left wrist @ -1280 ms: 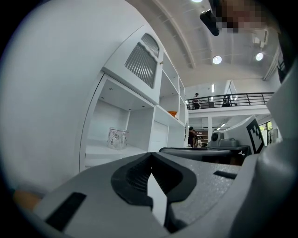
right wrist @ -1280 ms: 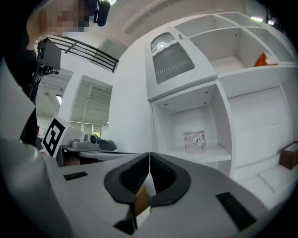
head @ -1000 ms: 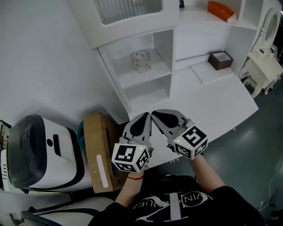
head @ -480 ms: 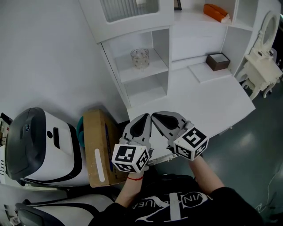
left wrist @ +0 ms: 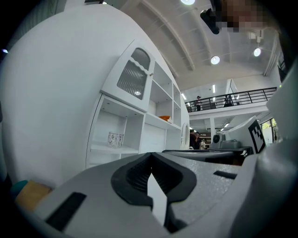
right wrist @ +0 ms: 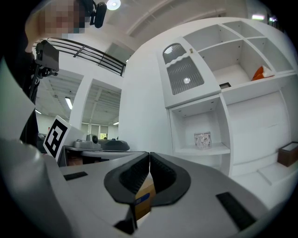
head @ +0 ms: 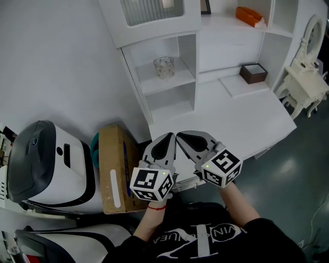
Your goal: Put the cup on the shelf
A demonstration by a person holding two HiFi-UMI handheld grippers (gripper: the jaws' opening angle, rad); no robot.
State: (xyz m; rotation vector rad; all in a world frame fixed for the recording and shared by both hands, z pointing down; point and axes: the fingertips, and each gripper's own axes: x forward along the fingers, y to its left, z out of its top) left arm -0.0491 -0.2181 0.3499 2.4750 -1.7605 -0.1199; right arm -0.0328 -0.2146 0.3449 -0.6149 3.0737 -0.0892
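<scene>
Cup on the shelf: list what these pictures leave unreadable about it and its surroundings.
- Cup: too small in every view to tell whether it holds anything.
- Cabinet door: head view, cut off by the top edge.
- Desk: head view, near edge hidden behind the left tongs and right tongs.

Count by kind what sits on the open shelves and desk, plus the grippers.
Glass cup: 1
Orange object: 1
Brown box: 1
Small dark item: 1
Hand-held grippers: 2 (left hand-held gripper, right hand-held gripper)
Total: 6
</scene>
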